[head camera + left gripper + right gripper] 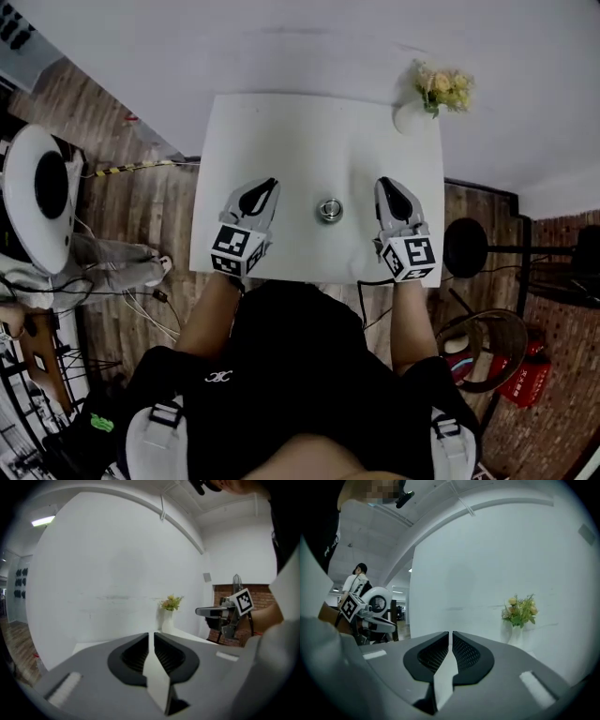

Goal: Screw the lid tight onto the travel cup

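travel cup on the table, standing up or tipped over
Upright, it seems: the head view looks down on the travel cup and shows only its round top, standing on the white table.

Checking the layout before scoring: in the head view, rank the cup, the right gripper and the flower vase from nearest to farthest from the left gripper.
1. Cup, in the middle, just right of the left gripper.
2. Right gripper, beyond the cup.
3. Flower vase, far right corner.
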{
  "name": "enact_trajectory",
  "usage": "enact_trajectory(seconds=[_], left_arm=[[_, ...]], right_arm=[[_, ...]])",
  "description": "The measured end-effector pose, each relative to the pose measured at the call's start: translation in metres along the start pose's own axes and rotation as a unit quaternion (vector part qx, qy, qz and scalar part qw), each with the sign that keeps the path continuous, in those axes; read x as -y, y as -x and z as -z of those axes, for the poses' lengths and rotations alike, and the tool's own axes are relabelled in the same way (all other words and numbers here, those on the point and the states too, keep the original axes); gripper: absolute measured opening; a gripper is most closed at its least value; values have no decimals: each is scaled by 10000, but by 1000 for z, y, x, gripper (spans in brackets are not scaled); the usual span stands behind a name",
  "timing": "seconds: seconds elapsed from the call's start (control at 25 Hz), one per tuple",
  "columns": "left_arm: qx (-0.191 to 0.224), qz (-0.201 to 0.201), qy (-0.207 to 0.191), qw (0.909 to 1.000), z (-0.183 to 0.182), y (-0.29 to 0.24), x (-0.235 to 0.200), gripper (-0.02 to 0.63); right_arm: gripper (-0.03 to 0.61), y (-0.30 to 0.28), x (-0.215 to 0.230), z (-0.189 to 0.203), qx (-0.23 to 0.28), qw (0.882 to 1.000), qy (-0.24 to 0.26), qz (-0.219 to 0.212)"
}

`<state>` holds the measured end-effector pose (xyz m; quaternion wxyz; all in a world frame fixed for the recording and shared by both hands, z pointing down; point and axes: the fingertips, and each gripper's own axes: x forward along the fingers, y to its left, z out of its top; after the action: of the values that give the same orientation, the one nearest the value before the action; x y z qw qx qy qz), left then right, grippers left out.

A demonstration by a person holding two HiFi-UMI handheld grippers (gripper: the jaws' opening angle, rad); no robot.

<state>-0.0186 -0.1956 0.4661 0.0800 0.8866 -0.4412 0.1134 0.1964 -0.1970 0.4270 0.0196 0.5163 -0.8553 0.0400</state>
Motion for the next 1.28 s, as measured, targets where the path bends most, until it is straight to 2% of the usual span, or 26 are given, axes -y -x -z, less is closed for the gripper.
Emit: enact_trajectory(seconds=[0.08, 0.12, 0.24, 0.4, 0.52, 0.64, 0.8, 0.92, 1.0, 1.08, 1.16, 1.28], left_arm=[[-89, 336, -14, 9994, 13, -4, 10, 63], [-128, 504, -37, 9986, 20, -6, 14, 79], [-357, 965, -118, 9946, 43, -10, 27, 180], [-699, 1486, -216, 9862, 78, -14, 47, 281], [-864, 1807, -322, 9792, 98, -18, 66, 324], [-932, 2007, -343, 9746, 114, -27, 84, 336], [-973, 2078, -349, 9727, 133, -41, 101, 351], [-943, 2057, -327, 9735, 141, -53, 111, 361], [-917, 1969, -360, 9755, 145, -63, 113, 365], [-903, 1898, -332, 9771, 148, -75, 116, 374], [-919, 1927, -323, 9764, 152, -84, 121, 387], [-986, 2041, -423, 9730, 156, -94, 130, 397]], right_arm=[[11, -1, -2, 12, -116, 9991, 112, -403], [47, -2, -4, 17, -184, 9978, 189, -607], [127, -5, -18, 34, -465, 9902, 445, -1243], [181, 0, -41, 64, -948, 9702, 612, -2147], [217, 9, -57, 87, -1293, 9516, 676, -2705], [250, 13, -67, 102, -1491, 9366, 761, -3077], [253, 9, -81, 113, -1785, 9128, 1121, -3497], [253, 1, -88, 120, -1769, 8991, 1266, -3799], [253, -4, -89, 127, -1839, 8852, 1431, -4027], [267, -7, -90, 136, -1928, 8654, 1685, -4308], [268, -9, -93, 141, -2035, 8418, 1921, -4616], [268, -11, -104, 148, -2197, 8004, 2226, -5114]])
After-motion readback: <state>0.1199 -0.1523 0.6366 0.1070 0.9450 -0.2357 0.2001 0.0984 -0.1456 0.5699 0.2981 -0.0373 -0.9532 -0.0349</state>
